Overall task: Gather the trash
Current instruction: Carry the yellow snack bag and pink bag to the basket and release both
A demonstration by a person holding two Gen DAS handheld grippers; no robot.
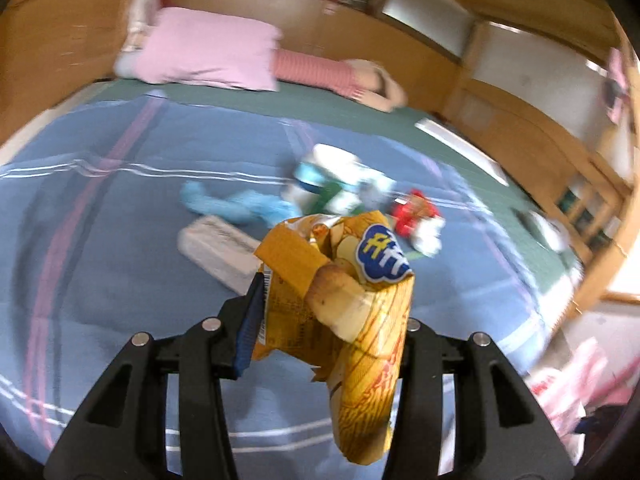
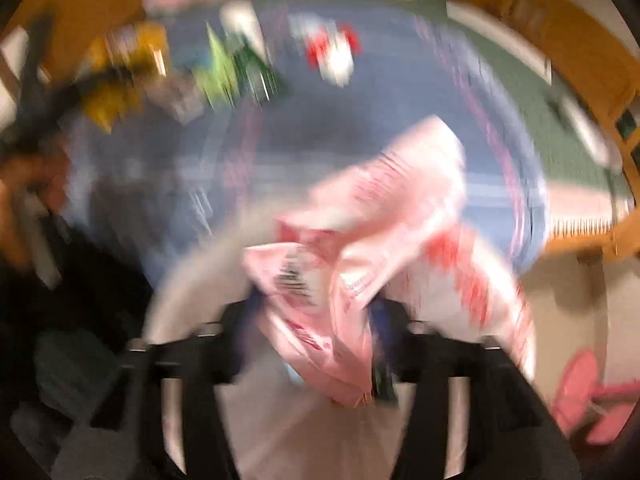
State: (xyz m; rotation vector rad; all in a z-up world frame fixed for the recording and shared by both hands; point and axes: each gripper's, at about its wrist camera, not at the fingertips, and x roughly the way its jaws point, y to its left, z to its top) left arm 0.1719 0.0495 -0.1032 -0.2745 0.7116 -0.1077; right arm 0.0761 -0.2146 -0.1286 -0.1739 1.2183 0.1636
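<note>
My left gripper is shut on a crumpled yellow chip bag, held above the blue bed cover. More trash lies on the bed: a white, green and blue wrapper and a red and white wrapper. The right wrist view is heavily blurred. There a pink plastic bag hangs between the fingers of my right gripper; whether the pads press on it I cannot tell. The yellow chip bag shows at the upper left of that view, near a green wrapper.
A light blue cloth and a flat white pack lie on the bed. A pink pillow rests at the wooden headboard. Wooden cabinets line the right side. A pink slipper is on the floor. A hand is at the left edge.
</note>
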